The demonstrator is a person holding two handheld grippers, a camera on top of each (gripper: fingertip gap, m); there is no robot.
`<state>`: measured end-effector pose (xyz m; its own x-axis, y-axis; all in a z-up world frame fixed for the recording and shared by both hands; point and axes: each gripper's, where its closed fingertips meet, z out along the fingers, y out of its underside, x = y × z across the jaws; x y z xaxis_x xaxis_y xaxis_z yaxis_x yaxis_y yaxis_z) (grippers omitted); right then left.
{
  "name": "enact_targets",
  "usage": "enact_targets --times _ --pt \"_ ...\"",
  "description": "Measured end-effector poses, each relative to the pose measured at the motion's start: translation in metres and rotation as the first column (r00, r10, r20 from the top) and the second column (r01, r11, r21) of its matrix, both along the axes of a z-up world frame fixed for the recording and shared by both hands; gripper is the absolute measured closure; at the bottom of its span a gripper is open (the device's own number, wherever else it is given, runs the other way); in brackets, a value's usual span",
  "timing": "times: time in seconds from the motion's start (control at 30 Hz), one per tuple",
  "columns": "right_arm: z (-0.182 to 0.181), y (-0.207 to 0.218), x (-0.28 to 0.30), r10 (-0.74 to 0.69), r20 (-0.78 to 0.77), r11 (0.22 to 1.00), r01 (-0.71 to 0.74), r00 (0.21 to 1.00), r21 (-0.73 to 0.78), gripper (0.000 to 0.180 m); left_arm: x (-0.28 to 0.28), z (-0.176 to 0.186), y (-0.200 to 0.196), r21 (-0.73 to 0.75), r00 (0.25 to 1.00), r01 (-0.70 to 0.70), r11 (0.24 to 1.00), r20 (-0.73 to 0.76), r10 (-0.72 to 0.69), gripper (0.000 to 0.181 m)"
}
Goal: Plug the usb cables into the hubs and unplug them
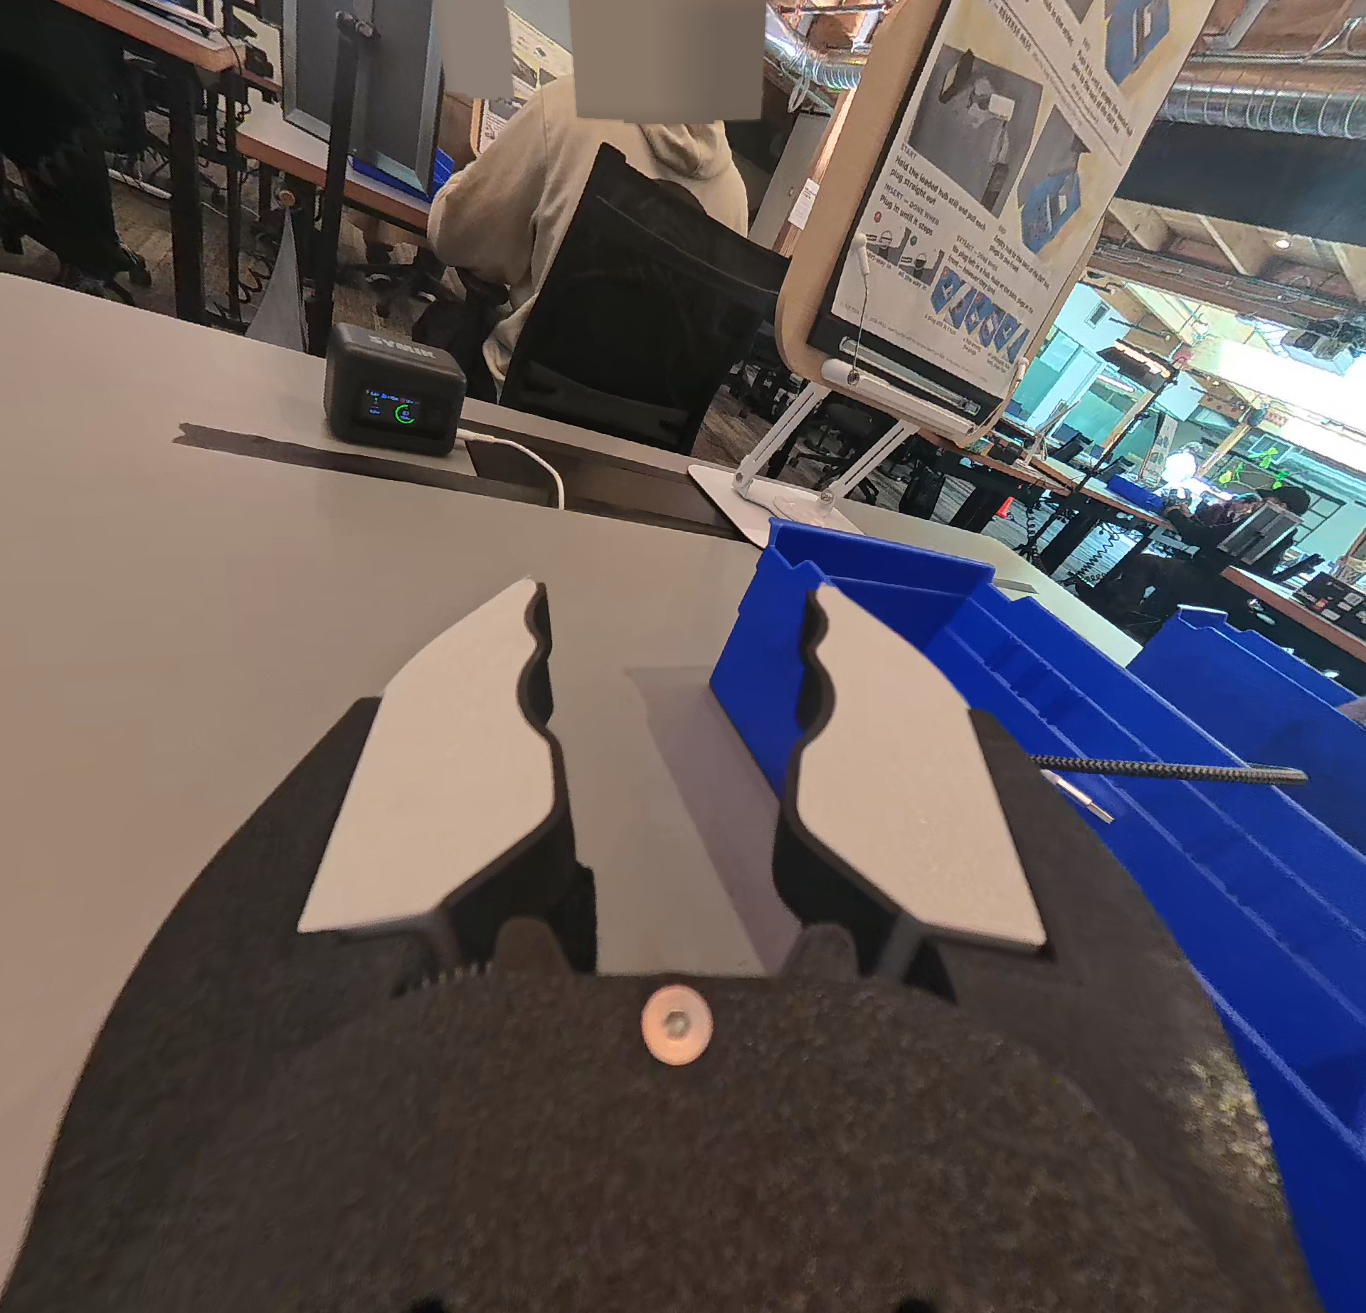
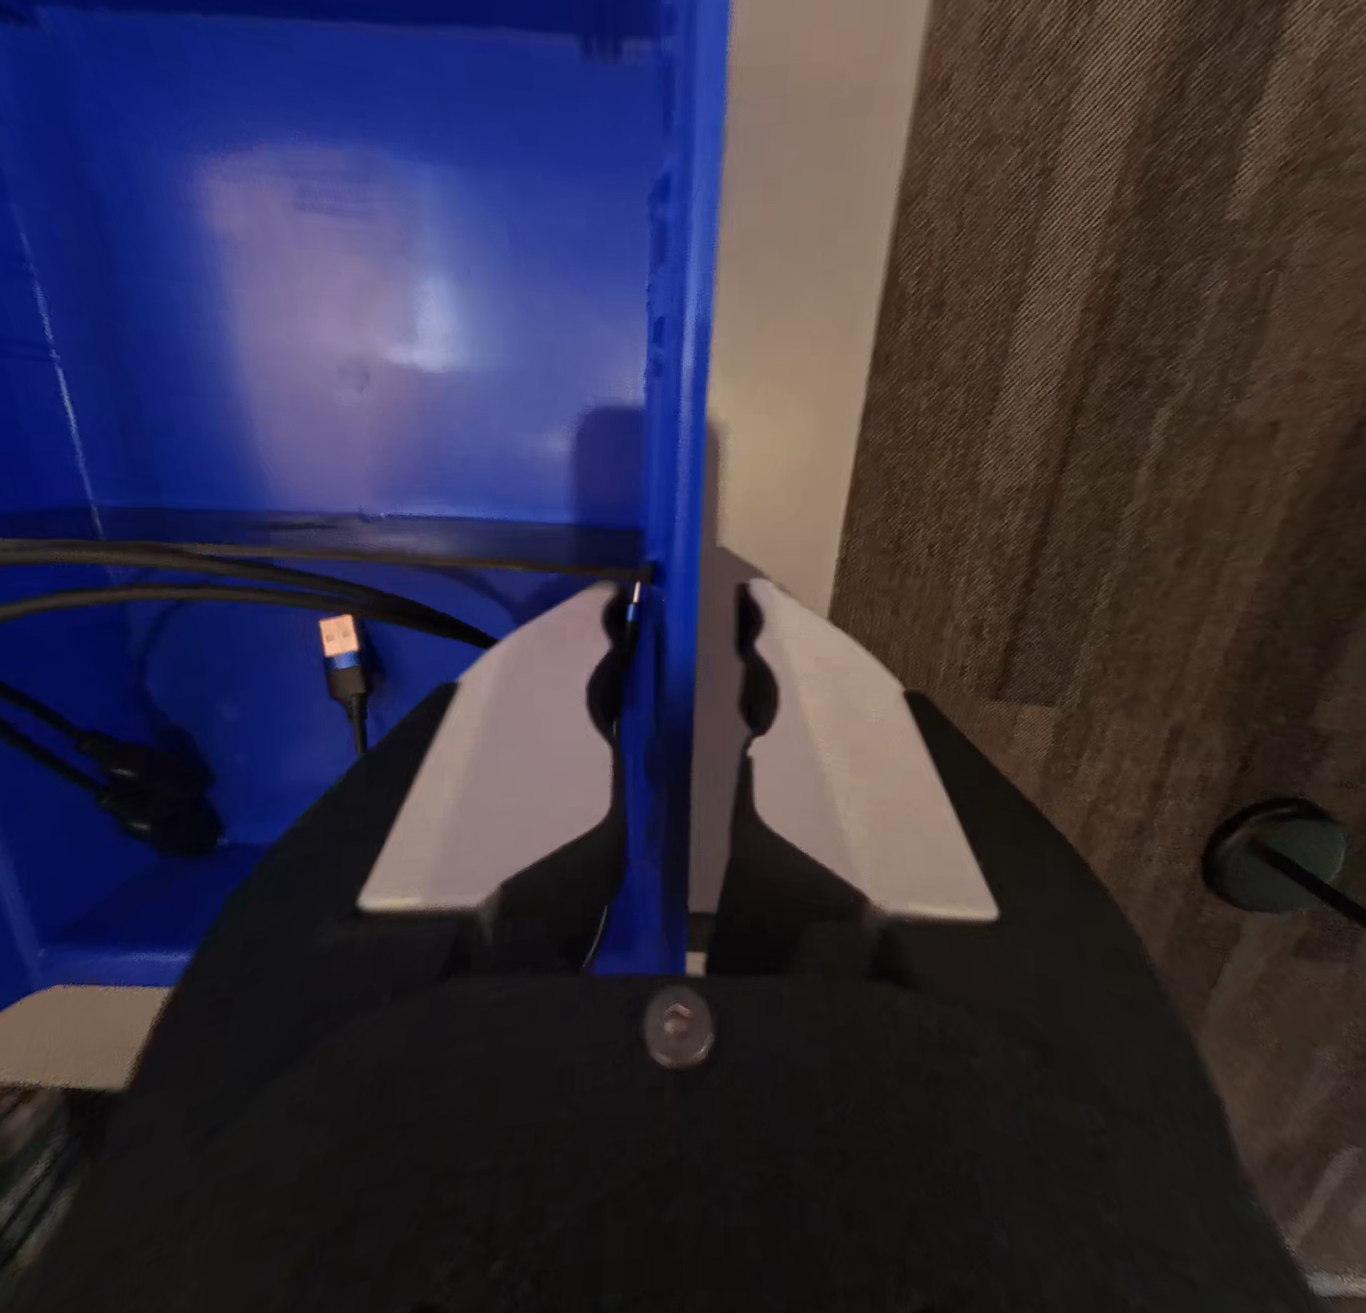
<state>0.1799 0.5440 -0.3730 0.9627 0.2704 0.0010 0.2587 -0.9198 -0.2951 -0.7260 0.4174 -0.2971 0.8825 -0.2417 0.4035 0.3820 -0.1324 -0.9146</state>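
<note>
Straddling the blue bin (image 2: 684,317) wall, right gripper (image 2: 676,598) gapes over cables (image 2: 222,575), maybe seeking the plug (image 2: 341,649); left gripper (image 1: 676,605) waits open, empty.

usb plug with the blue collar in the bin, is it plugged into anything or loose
Loose. In the right wrist view the blue-collared usb plug lies on the blue bin floor with its metal end bare, in no port; no hub shows there.
</note>
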Motion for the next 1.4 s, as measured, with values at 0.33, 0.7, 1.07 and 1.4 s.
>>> enact_targets --times 0.33,0.7,1.07,1.4 --pt "0.166 -0.017 -0.078 0.063 -0.024 0.779 -0.034 0.998 0.627 0.094 0.022 0.027 -0.013 -0.056 0.992 0.129 0.990 0.009 -0.129 0.097" --pt "0.116 -0.088 -0.316 0.490 0.028 0.616 -0.369 0.871 0.696 0.092 0.119 0.022 -0.062 -0.564 0.944 0.206 0.799 -0.099 -0.313 0.086" --pt "0.028 -0.048 -0.357 0.474 -0.147 0.705 -0.274 0.868 0.654 0.097 0.123 -0.054 -0.073 -0.871 0.899 -0.020 0.491 -0.231 -0.372 0.093" --pt "0.011 -0.056 -0.359 0.498 -0.224 0.717 -0.252 0.837 0.650 0.107 0.132 -0.095 -0.078 -0.963 0.874 -0.068 0.259 -0.183 -0.450 0.168"
